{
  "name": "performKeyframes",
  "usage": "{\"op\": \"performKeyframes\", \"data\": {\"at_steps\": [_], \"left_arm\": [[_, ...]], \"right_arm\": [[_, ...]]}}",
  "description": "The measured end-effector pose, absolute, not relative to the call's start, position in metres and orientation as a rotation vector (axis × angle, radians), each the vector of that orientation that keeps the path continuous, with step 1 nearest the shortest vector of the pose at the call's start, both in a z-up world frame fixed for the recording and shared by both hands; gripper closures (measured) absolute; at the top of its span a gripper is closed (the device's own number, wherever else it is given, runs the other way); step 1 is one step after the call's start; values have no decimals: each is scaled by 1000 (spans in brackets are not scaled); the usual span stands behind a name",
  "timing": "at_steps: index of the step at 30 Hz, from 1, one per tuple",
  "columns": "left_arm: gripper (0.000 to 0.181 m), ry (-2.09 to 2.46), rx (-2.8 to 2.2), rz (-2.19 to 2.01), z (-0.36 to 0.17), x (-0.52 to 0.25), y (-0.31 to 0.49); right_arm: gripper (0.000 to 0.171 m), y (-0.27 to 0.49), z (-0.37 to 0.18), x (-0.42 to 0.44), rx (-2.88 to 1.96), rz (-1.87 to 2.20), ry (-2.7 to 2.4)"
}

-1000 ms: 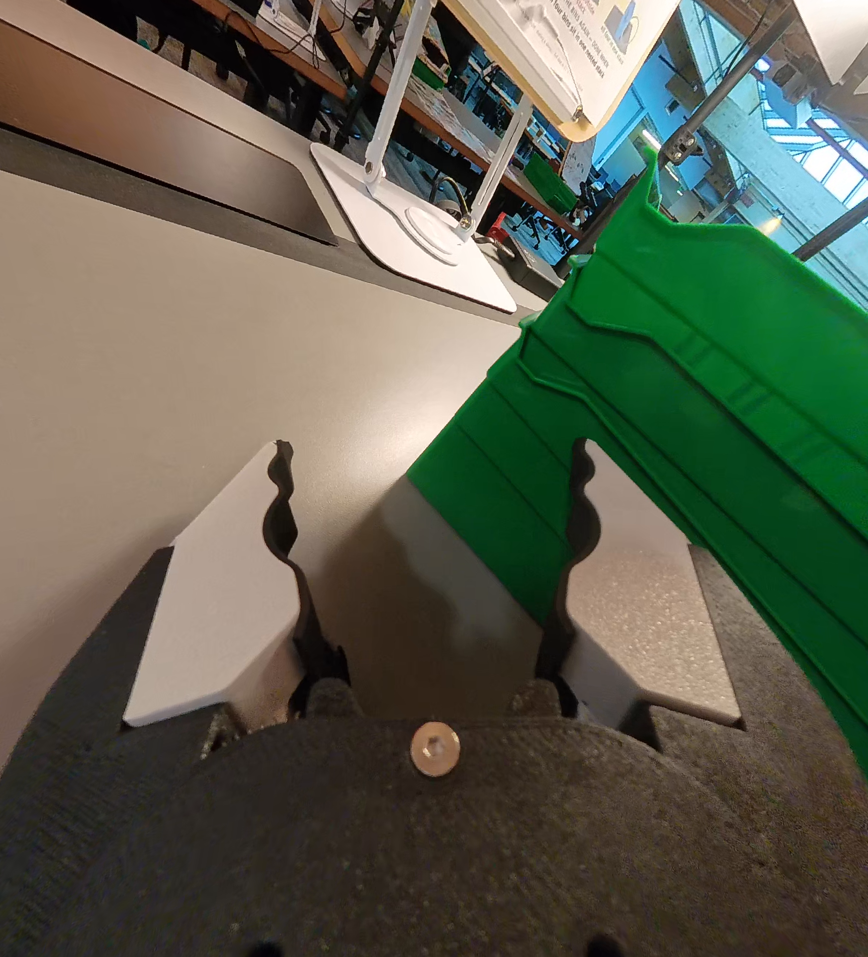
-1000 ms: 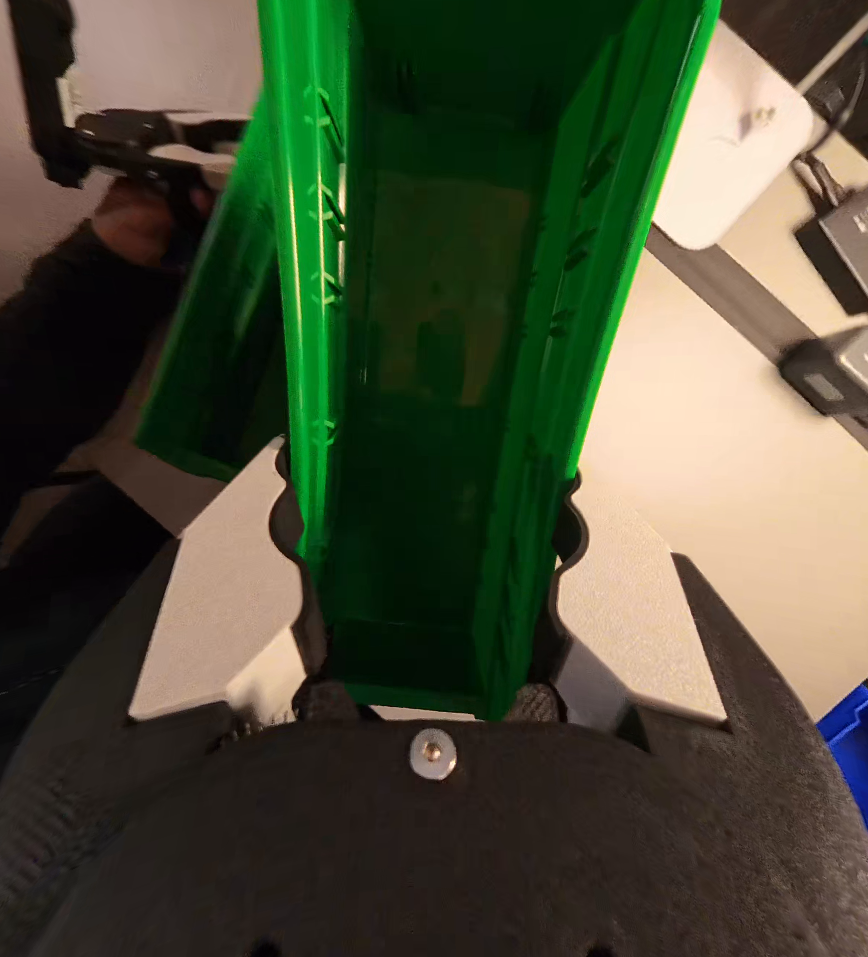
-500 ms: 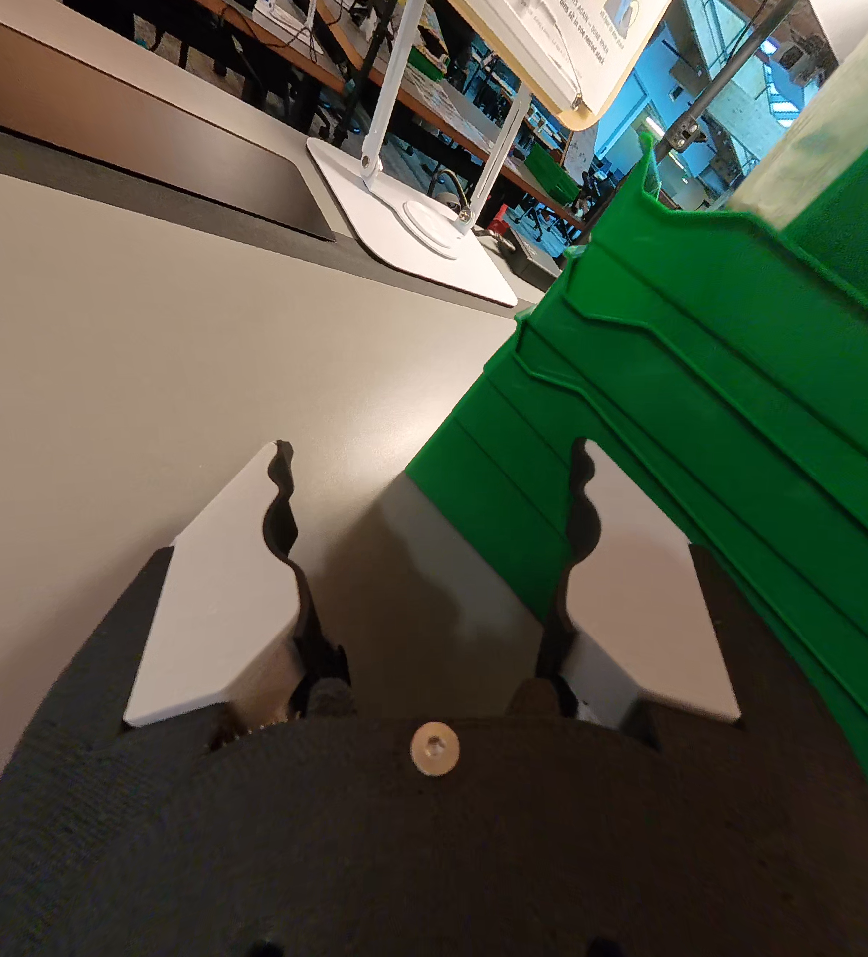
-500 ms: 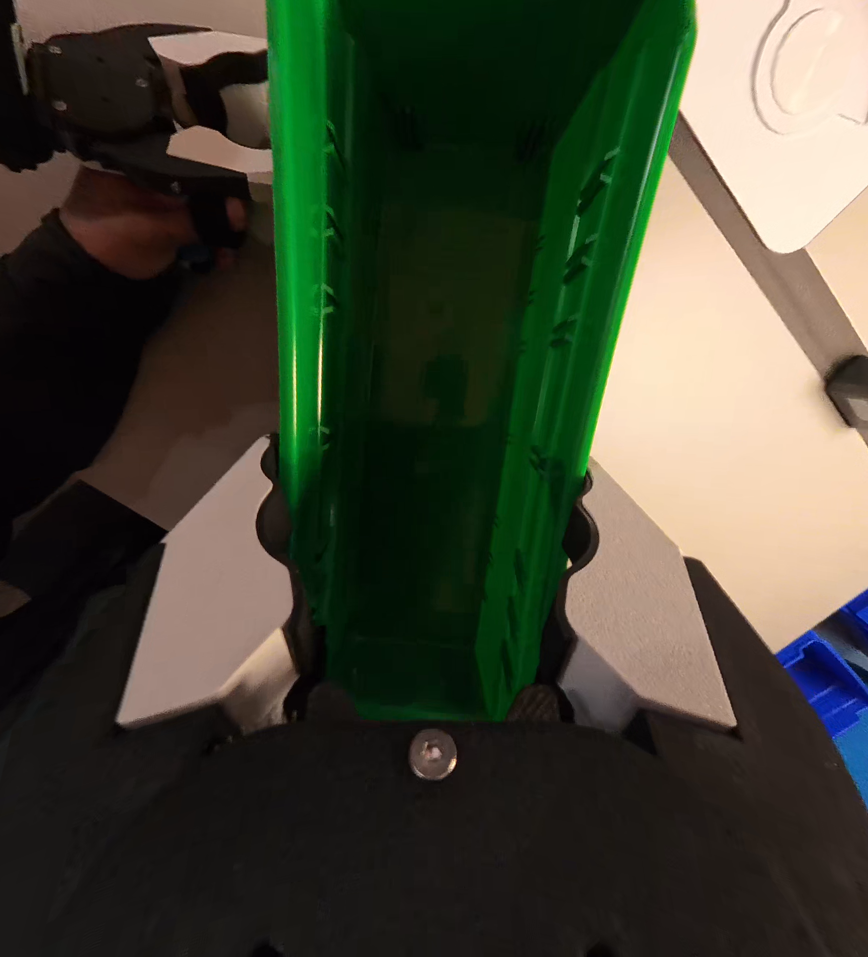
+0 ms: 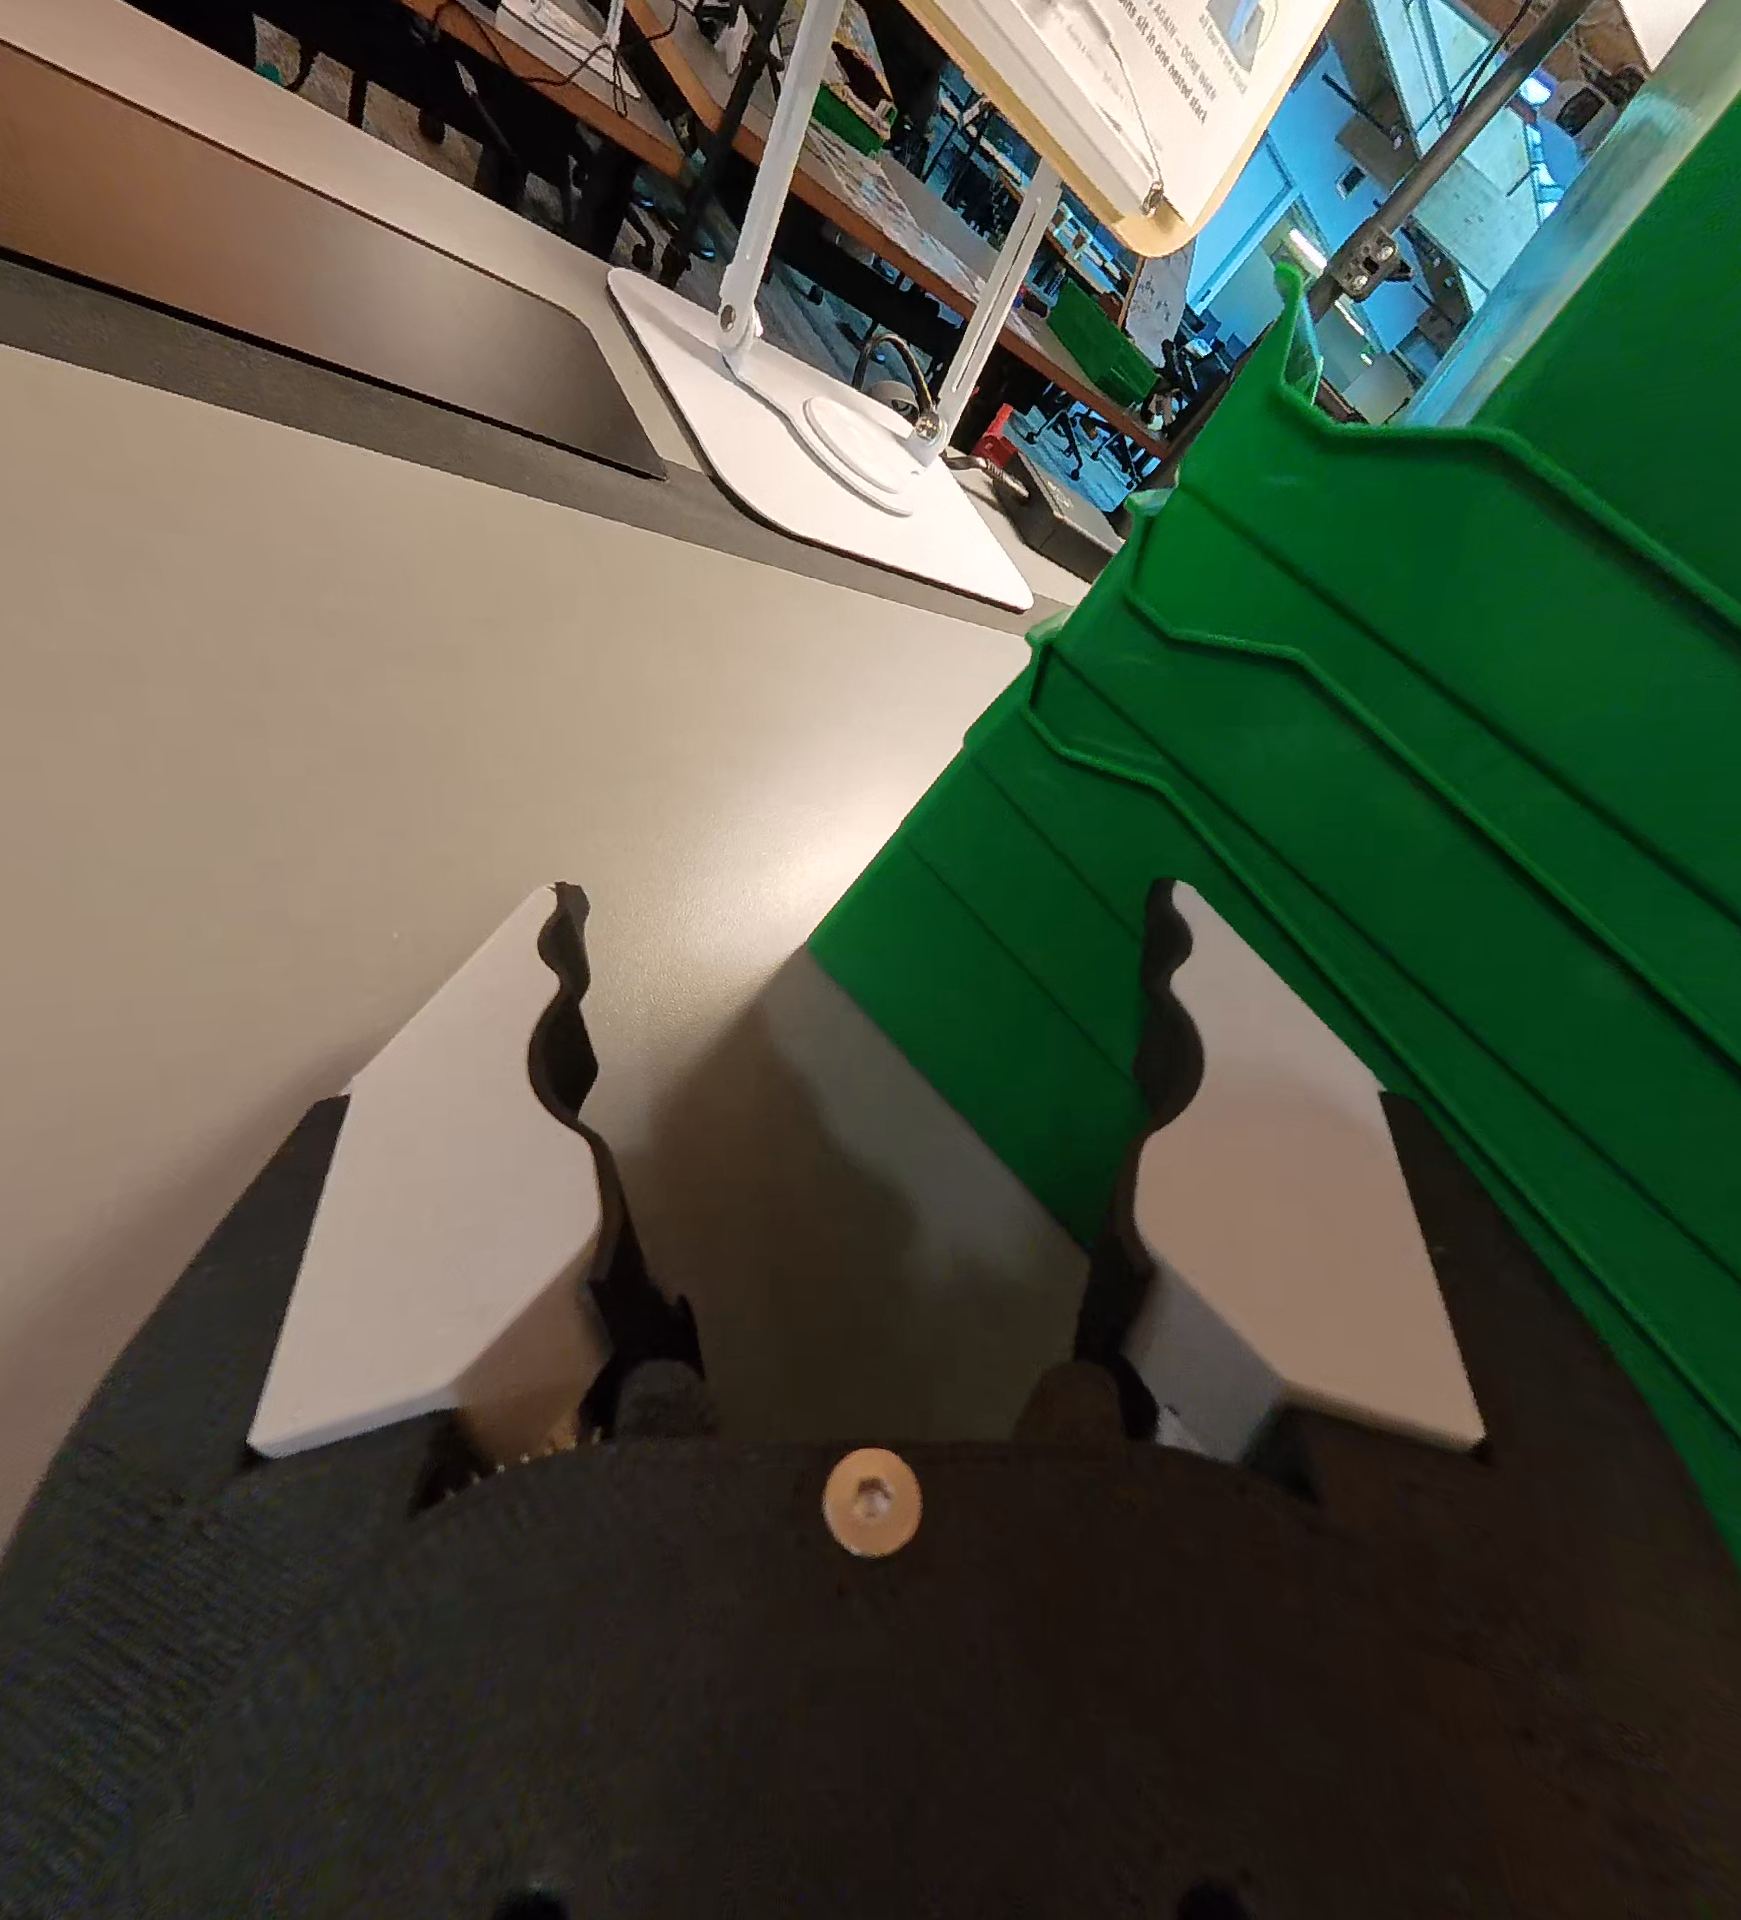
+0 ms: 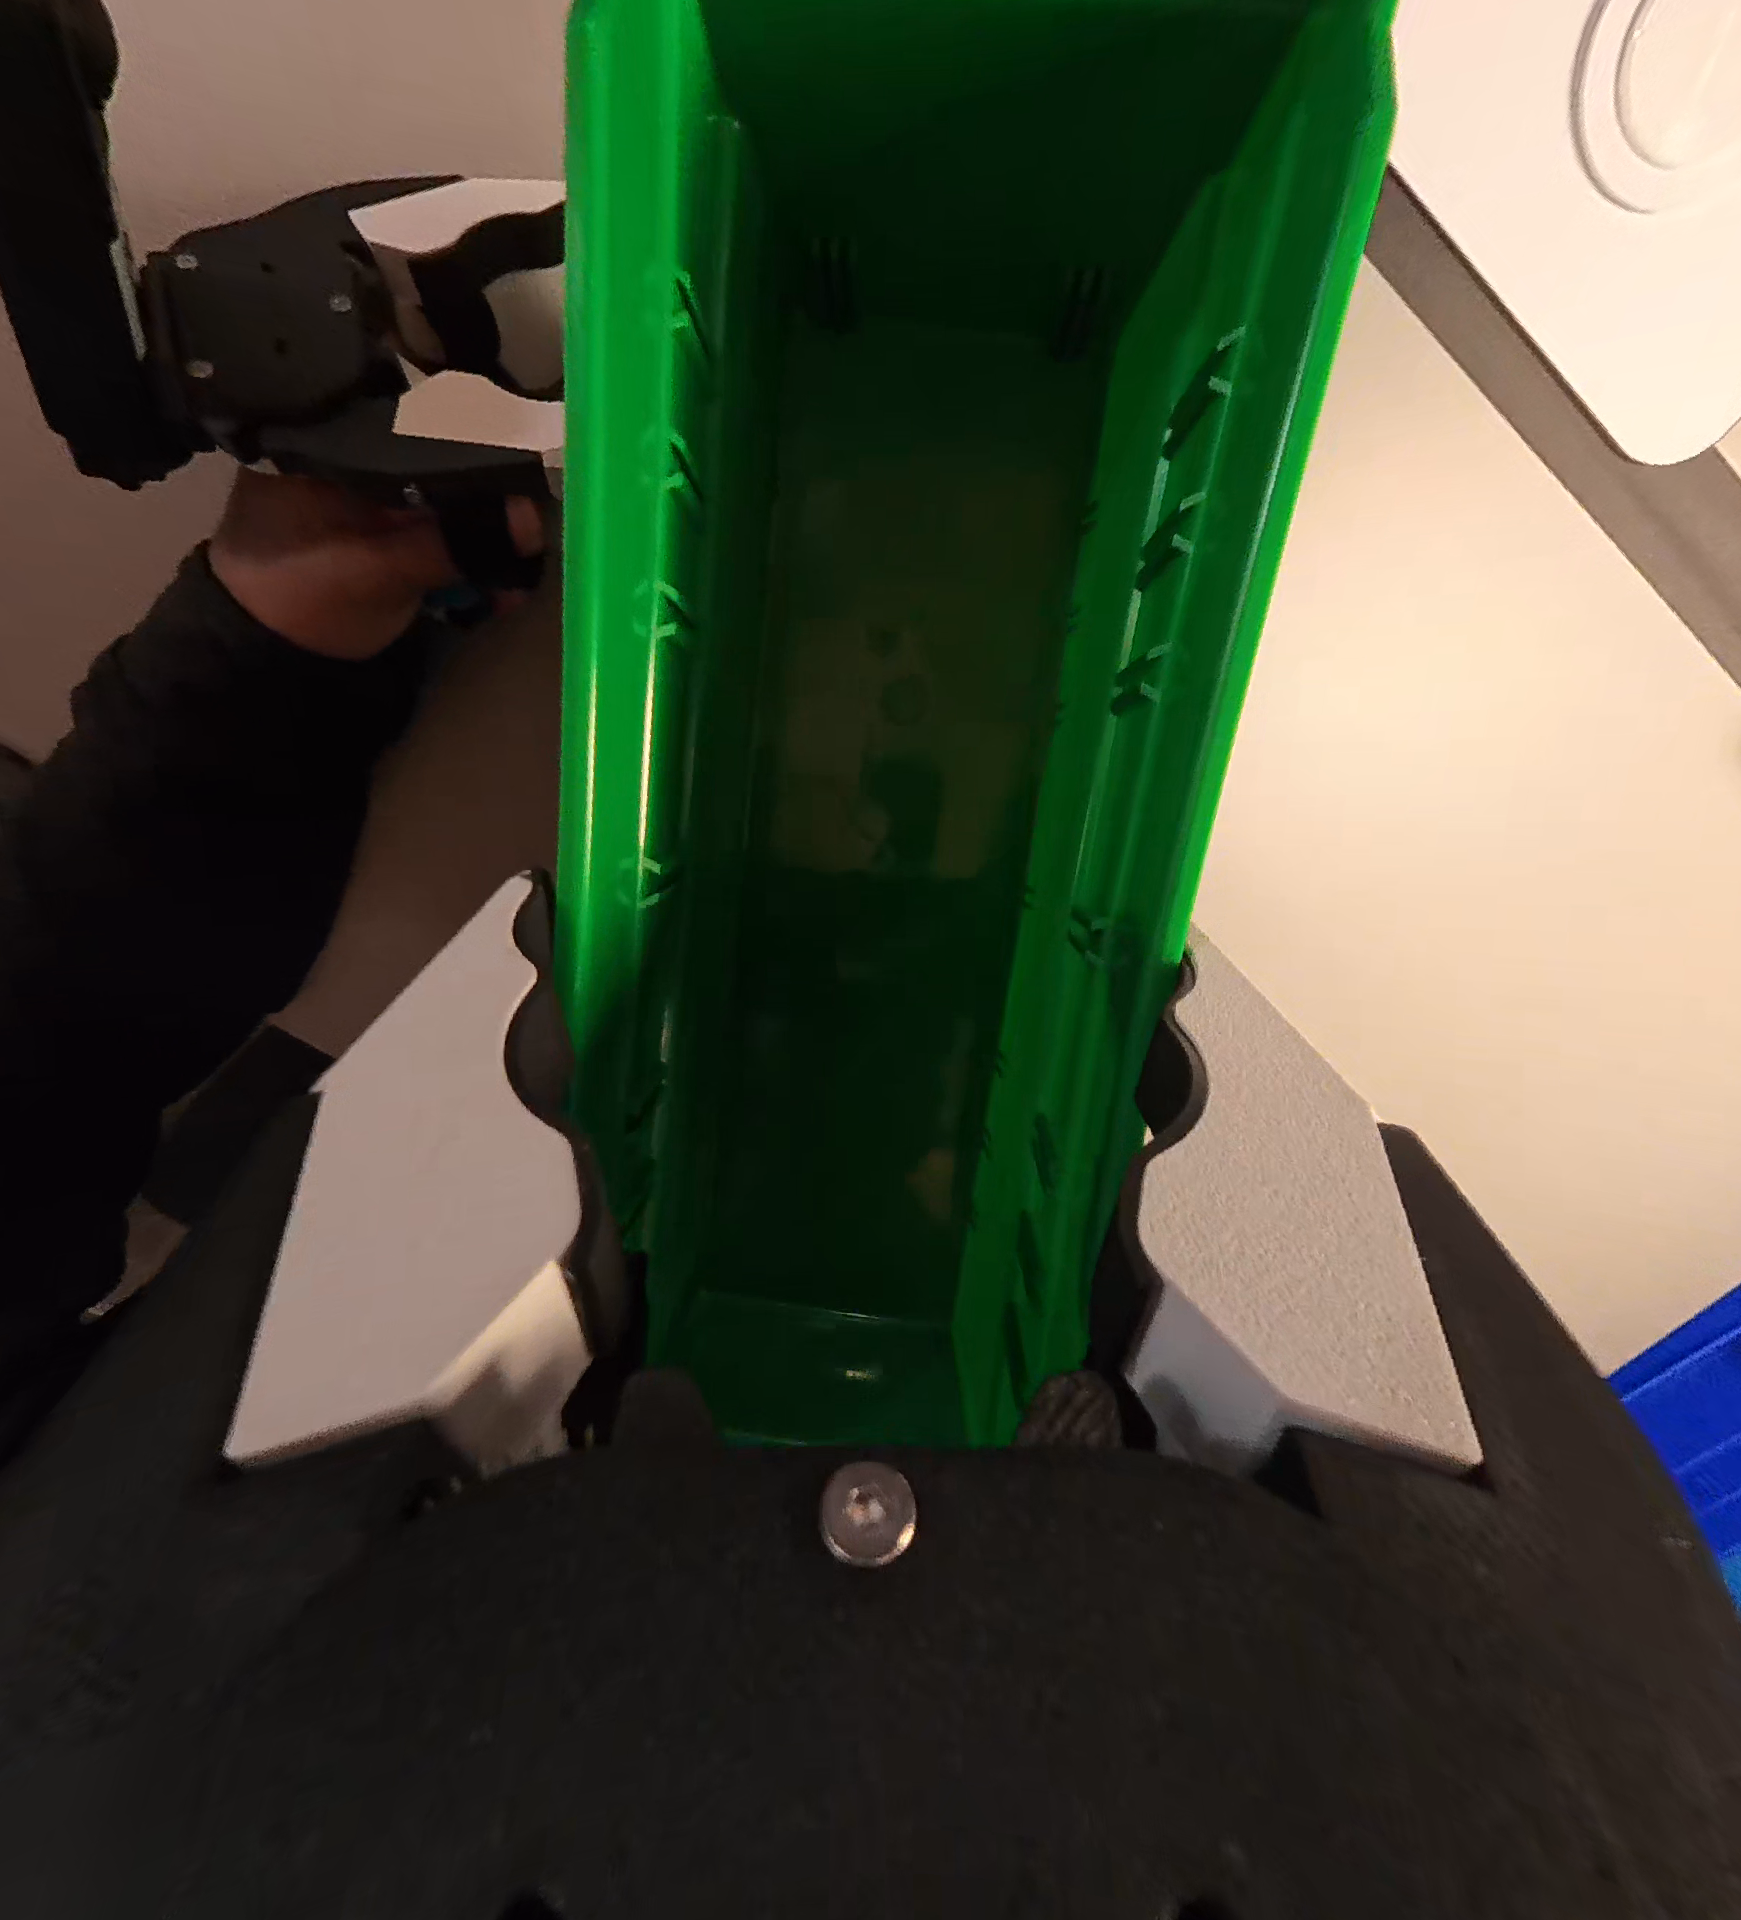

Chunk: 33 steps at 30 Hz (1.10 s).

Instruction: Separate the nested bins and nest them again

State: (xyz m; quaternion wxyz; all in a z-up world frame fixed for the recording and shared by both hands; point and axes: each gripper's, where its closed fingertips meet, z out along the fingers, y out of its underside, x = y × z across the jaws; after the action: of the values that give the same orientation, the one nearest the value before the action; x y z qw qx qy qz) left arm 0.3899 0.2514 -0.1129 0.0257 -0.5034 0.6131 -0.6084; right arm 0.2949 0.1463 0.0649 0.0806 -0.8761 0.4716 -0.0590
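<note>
Currently, the right gripper [image 6: 861, 1122] is clamping a green bin [image 6: 949, 644], its two pale fingers [image 6: 430, 1174] pressing on the bin's outer side walls low in the right wrist frame. That bin is filling the centre of the frame from bottom to top, its open inside facing the camera. Whether other bins are nested under it cannot be told from this view.

Meanwhile, the left gripper [image 5: 866, 1091] is standing wide open and holding nothing, with bare tan table [image 5: 326, 727] showing between its fingers. A stack of nested green bins [image 5: 1417, 831] is occupying the right half of the left wrist frame, tilted, its stepped rims running diagonally; the right-hand finger is lying just beside or against the stack's lower wall, and contact cannot be confirmed. At the upper left of the right wrist frame, this same open gripper is appearing beside the green bin, with the person's hand [image 6: 326, 561] below it.

Probably the step in hand is pulling one bin free of the stack. Doing it well likely means bracing the stack with the left gripper, drawing the held bin straight along the nesting direction so walls are not jamming, and keeping the clamp firm on the smooth plastic.

A white lamp base [image 5: 824, 457] is sitting at upper centre of the left wrist frame, and a blue bin [image 6: 1739, 1455] is peeking in at lower right of the right wrist frame.
</note>
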Motion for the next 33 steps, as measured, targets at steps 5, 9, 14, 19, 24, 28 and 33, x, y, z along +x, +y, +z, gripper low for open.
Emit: {"op": "performKeyframes", "data": {"at_steps": [5,9,14,19,24,28,33], "left_arm": [[73,1883,-1560,-1899,-111,390,253],[74,1877,-1557,-1911,-110,390,253],[75,1854,-1584,-1955,-107,390,256],[74,1843,-1598,-1987,-106,390,257],[74,1822,-1588,-2019,-102,390,258],[74,1772,-1561,-2052,-96,391,261],[74,1698,-1472,-2079,-86,391,262]], "right_arm": [[59,152,58,299,-2554,-128,1433],[52,152,39,305,-2527,-124,1444],[47,164,38,306,-2489,-103,1338],[44,167,64,299,-2394,-52,1178],[47,131,91,302,-2222,-123,1045],[54,75,80,312,-2024,-197,978],[65,10,22,320,-1782,-208,873]]}}
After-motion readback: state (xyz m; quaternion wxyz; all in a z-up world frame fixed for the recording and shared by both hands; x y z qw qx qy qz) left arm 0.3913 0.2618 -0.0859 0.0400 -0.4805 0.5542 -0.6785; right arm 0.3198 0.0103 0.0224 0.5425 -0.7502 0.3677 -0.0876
